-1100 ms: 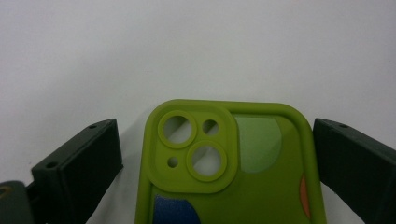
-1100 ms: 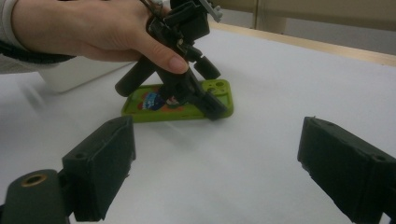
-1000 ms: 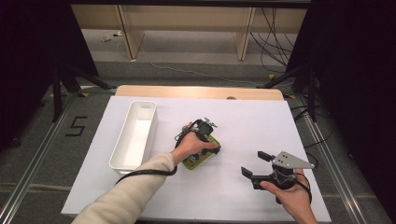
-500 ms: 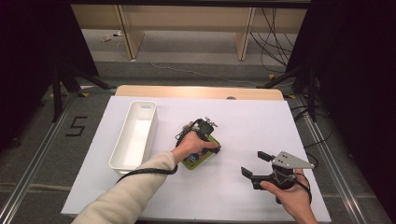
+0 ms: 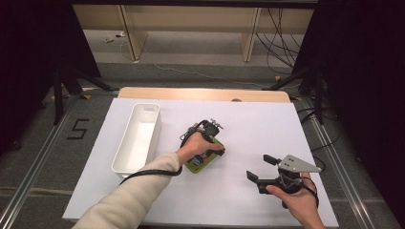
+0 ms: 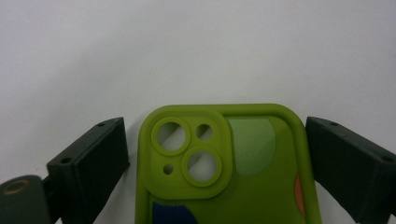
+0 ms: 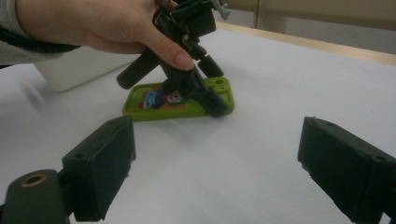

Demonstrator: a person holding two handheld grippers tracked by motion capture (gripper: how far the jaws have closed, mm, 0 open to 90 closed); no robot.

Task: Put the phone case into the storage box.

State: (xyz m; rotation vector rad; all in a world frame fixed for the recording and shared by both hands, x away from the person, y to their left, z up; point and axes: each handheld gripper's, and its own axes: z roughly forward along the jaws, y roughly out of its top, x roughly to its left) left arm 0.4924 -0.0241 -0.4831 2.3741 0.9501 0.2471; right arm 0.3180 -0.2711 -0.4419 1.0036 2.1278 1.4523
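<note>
A green phone case (image 6: 224, 163) with camera cut-outs and a colourful print lies flat on the white table, beside a hand, in the high view (image 5: 198, 165). My left gripper (image 5: 212, 150) points down over its camera end with one jaw on each long side. Its jaws have just been closing, the case between them. A gap still shows at the left jaw, and the right jaw sits close against the edge. My right gripper (image 5: 260, 167) hovers open and holds nothing at the front right, facing the case (image 7: 182, 105) and the left gripper (image 7: 215, 88).
A long white bin (image 5: 138, 138) stands left of the case, its wall visible behind the hand (image 7: 60, 70). The white table sheet (image 5: 267, 124) runs to a wooden strip at the far edge. Cables lie on the floor beyond.
</note>
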